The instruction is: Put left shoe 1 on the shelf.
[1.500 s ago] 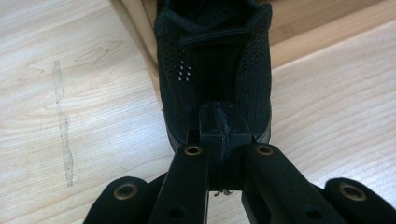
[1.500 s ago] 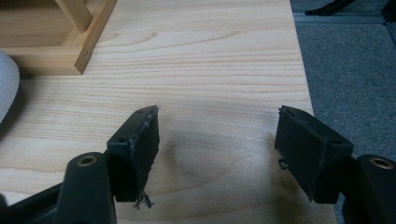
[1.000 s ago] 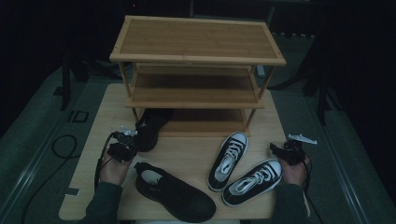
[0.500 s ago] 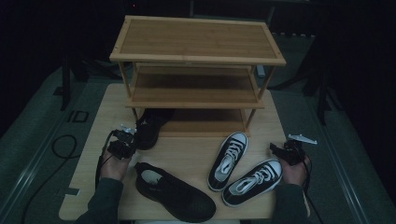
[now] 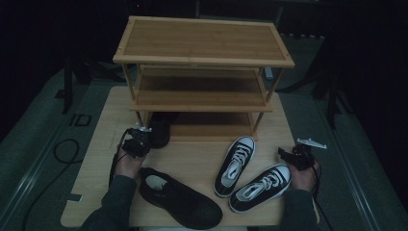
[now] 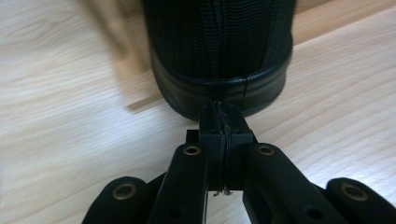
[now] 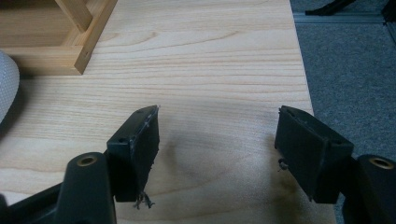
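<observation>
A black slip-on shoe [image 5: 161,131] lies with its toe under the bottom shelf of the wooden rack [image 5: 202,53]. My left gripper [image 5: 144,138] is shut just behind it. In the left gripper view its closed tips [image 6: 223,119] meet the heel of that shoe [image 6: 219,51], and nothing sits between them. The second black shoe [image 5: 180,197] lies near the table's front edge, below my left hand. My right gripper [image 5: 285,155] hovers at the right side of the table. It is open [image 7: 217,140] over bare wood.
Two black-and-white sneakers [image 5: 235,163] [image 5: 262,185] lie side by side between my hands, the right one close to my right gripper. A rack leg [image 7: 86,28] and a sneaker toe [image 7: 7,84] stand to the right gripper's left. The table edge [image 7: 303,84] is just to its right.
My left gripper has moved a little toward the rack, and the black shoe in front of it has slid further under the bottom shelf. The right hand has stayed put.
</observation>
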A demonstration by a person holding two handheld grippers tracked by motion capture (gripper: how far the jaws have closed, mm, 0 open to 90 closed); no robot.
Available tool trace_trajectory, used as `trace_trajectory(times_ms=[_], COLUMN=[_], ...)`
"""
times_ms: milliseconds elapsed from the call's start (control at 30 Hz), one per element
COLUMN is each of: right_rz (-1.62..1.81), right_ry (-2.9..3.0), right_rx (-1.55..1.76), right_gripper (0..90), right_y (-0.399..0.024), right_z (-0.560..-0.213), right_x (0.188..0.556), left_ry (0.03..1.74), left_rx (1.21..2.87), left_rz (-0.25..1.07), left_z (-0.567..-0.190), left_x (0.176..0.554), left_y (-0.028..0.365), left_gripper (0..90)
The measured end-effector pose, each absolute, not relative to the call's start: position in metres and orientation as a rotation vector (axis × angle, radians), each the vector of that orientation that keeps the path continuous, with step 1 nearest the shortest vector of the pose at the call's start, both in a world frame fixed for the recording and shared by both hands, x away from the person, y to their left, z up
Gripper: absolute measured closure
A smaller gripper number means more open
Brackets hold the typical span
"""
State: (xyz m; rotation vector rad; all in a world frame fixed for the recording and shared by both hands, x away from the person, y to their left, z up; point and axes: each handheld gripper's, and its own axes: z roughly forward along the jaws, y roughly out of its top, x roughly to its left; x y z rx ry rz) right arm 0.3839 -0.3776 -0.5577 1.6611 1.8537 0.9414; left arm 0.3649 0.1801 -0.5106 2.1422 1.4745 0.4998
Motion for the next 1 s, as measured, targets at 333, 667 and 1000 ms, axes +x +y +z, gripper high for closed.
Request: trace_trajectory(times_ms=[333, 667, 1000], right_rz=[0.942, 0.941, 0.942], right_ry=[1.854, 1.854, 1.854], right_rx=[1.661, 1.661, 1.661], right_gripper=[30.5, 30.5, 30.5], right_y=[-0.378, -0.378, -0.378], right_z=[-0.558, -0.558, -0.558], right_x=[0.384, 0.384, 0.384], left_ry=[1.367, 1.321, 1.276], left_rx=[2.205, 2.225, 2.204], left_rz=[0.461, 0.457, 0.404], left_z=[-0.511, -0.512, -0.508], left_x=[0.373, 0.378, 0.375], left_y=[0.164, 0.161, 0.166], left_gripper=[87.6, 87.6, 70.7])
